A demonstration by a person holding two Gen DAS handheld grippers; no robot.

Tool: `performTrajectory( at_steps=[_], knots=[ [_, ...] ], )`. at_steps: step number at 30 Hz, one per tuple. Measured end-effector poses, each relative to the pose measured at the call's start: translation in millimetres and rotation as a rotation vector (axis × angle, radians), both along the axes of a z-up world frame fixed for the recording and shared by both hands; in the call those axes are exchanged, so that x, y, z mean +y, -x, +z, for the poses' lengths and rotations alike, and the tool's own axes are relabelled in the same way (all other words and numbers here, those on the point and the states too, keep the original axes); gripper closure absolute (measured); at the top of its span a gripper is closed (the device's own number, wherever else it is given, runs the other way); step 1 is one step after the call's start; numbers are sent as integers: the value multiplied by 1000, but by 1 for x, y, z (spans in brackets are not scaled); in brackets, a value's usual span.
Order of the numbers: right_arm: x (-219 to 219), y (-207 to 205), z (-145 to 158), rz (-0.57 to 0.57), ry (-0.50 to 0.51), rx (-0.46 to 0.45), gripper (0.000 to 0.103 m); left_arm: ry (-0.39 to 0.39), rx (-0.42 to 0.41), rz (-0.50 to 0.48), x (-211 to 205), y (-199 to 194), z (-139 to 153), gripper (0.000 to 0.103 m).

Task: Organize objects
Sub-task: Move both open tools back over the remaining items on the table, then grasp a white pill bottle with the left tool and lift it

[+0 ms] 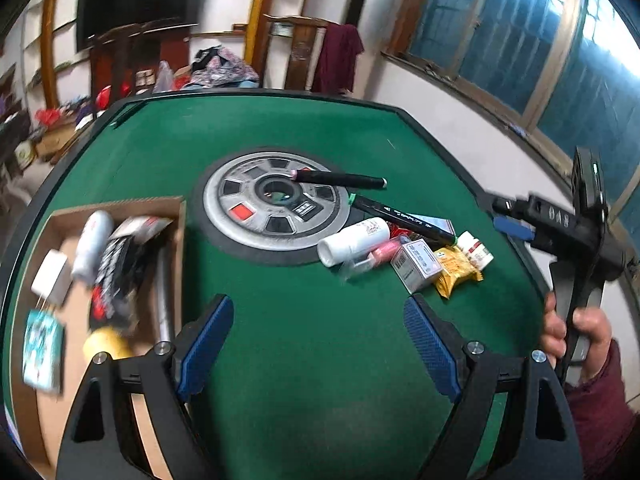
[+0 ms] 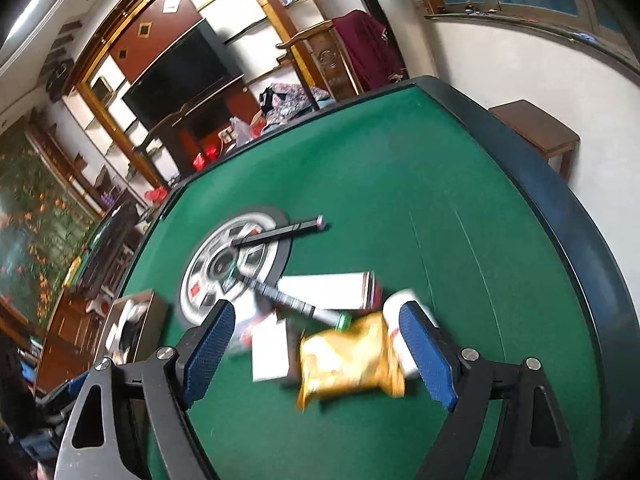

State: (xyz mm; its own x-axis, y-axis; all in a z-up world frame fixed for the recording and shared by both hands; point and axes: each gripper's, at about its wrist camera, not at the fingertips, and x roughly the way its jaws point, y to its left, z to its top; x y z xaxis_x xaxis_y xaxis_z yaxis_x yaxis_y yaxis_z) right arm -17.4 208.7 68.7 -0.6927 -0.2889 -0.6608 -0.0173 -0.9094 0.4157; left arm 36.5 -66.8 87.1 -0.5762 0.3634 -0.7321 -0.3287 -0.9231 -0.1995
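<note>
- Partly done, by judgement: shallow brown cardboard box (image 1: 120,216) on green felt surface (image 1: 304,344) already holding white bottle (image 1: 91,246) and dark packets.
- Left to move, right of box: yellow foil snack packet (image 2: 348,356), two black markers (image 1: 340,179), white tube (image 1: 354,240).
- Left claw (image 1: 318,344) wide, empty, just right of box.
- Right claw (image 2: 316,344) wide, straddling packet, gripping nothing.

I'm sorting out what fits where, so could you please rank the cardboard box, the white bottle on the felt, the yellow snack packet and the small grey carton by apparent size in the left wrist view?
1. cardboard box, by far the largest
2. white bottle
3. small grey carton and yellow snack packet: these look alike, and the carton overlaps the packet, so I won't rank them.
</note>
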Motion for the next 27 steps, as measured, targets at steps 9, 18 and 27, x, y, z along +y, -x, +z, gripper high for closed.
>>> performTrajectory(
  at_steps=[9, 18, 27],
  knots=[
    [25, 40, -27, -74, 20, 9, 15, 187, 43, -149, 66, 58, -21, 17],
    [32, 40, -36, -68, 72, -31, 15, 181, 27, -297, 91, 90, -42, 26],
    [30, 41, -43, -60, 84, -57, 14, 211, -6, -256, 90, 113, -58, 29]
  ],
)
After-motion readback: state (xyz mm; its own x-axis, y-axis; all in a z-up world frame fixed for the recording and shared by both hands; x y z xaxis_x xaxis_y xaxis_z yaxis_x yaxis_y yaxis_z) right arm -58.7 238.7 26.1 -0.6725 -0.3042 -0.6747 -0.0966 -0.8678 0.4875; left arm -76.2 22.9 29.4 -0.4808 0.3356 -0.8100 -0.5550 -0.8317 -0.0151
